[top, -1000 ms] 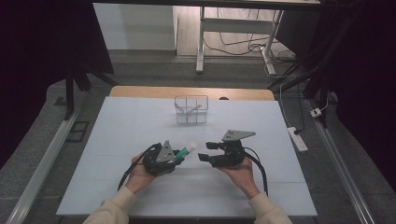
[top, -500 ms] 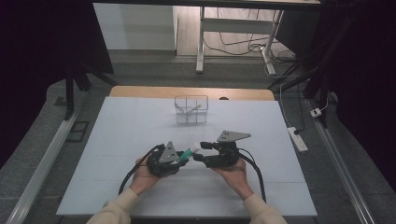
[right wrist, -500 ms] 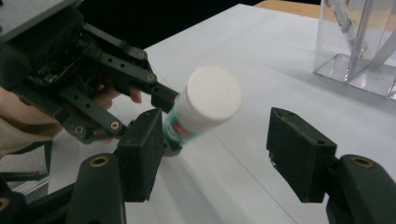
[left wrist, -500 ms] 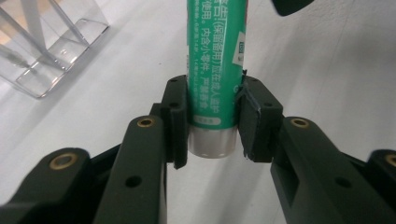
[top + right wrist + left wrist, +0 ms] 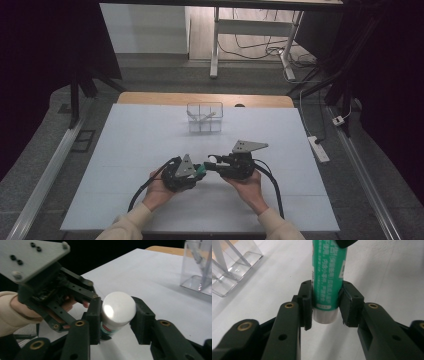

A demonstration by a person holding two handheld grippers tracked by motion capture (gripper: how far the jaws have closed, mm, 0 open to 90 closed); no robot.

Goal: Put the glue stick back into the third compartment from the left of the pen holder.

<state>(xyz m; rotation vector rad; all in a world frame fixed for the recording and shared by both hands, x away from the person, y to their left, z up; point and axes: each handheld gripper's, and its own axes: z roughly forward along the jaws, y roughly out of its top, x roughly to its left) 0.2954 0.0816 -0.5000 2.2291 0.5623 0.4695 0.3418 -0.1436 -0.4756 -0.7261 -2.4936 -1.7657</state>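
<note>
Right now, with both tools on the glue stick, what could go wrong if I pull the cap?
The left tool grips the green glue stick only near its bottom end, so it could slip or twist. The right tool sits around the white cap, its right pad not clearly touching; it may slide off.

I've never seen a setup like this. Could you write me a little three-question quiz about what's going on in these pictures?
1. True or false: the left gripper is shut on the green glue stick with white ends.
2. Which end does the right gripper close around? A) the white cap B) the printed middle
3. What stands farther back on the white table?

Key:
1. True; its jaws clamp the tube near its base.
2. A.
3. A clear plastic box with dividers.
</note>
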